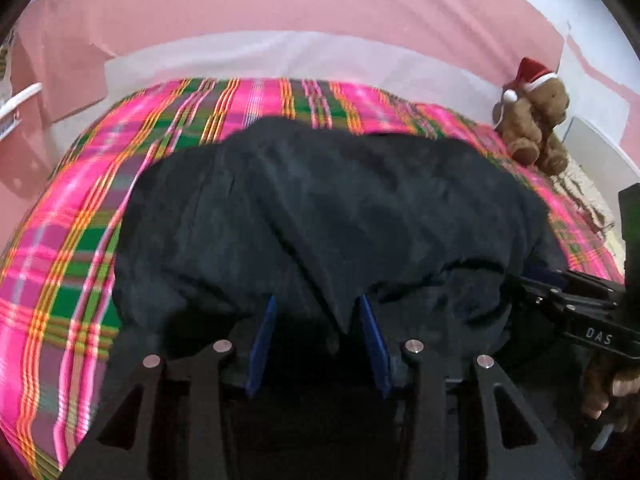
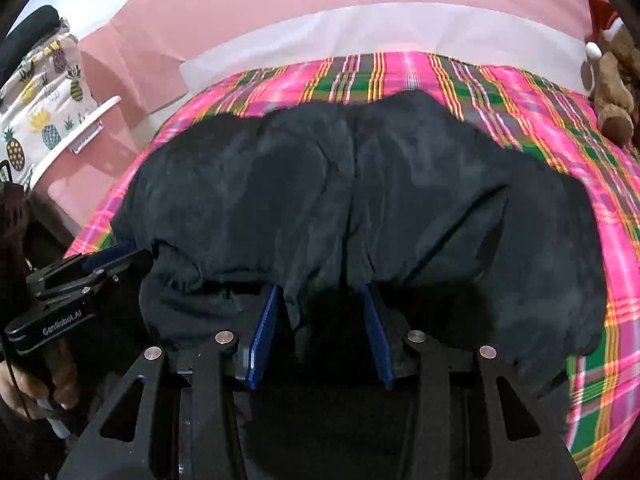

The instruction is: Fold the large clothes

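a large black garment point(image 1: 320, 208) lies heaped across the middle of both frames on a pink-and-green plaid bedcover point(image 1: 72, 240), a santa-hatted teddy bear point(image 1: 532, 120) at the upper right. at bottom centre of the left view my left gripper point(image 1: 318, 312) stands partly open, a fold of the black cloth hanging into the gap between its blue pads point(image 1: 264, 332); i cannot tell that they press on it. in the right view my right gripper point(image 2: 322, 304) shows the same: jaws partly apart, cloth draped between, no grip evident. the fabric looks soft, limp and fairly light, likely to sag and slide rather than hold a crease. i judge the best hold is along the near hem, one gripper toward each corner, pinching a doubled edge so it cannot slip.
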Demonstrator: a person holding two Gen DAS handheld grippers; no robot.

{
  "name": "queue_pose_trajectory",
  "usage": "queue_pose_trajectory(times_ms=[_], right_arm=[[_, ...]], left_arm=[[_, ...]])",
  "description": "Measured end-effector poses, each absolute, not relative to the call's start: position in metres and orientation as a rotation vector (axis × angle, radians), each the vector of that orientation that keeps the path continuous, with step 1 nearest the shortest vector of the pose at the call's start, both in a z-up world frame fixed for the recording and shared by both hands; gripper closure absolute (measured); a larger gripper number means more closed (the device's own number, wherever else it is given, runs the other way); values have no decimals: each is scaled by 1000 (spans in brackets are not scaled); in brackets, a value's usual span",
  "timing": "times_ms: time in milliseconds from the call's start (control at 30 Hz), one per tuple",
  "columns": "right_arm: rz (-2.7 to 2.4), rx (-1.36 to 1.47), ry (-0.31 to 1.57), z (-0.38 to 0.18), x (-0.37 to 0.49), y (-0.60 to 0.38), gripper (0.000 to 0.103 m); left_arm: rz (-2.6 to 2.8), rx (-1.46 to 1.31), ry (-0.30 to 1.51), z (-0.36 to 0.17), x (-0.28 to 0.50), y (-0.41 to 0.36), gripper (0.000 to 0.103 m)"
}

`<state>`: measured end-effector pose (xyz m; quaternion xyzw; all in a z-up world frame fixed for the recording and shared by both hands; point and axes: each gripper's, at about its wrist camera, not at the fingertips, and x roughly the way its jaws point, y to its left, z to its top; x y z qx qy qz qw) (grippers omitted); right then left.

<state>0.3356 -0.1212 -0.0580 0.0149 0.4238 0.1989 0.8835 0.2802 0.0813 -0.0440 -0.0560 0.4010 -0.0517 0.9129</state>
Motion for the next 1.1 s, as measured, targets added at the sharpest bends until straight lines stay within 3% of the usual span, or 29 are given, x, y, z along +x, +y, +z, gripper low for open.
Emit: queue_pose_trajectory(times_ms=[833,1100], right_arm=[[391,2,869,-72,337,-112,60],[401,22,820,-43,329,-121,60]], left_arm=[[-55,-10,775,-50,273,68,58],[-31,-1,751,-27,267,77,58]])
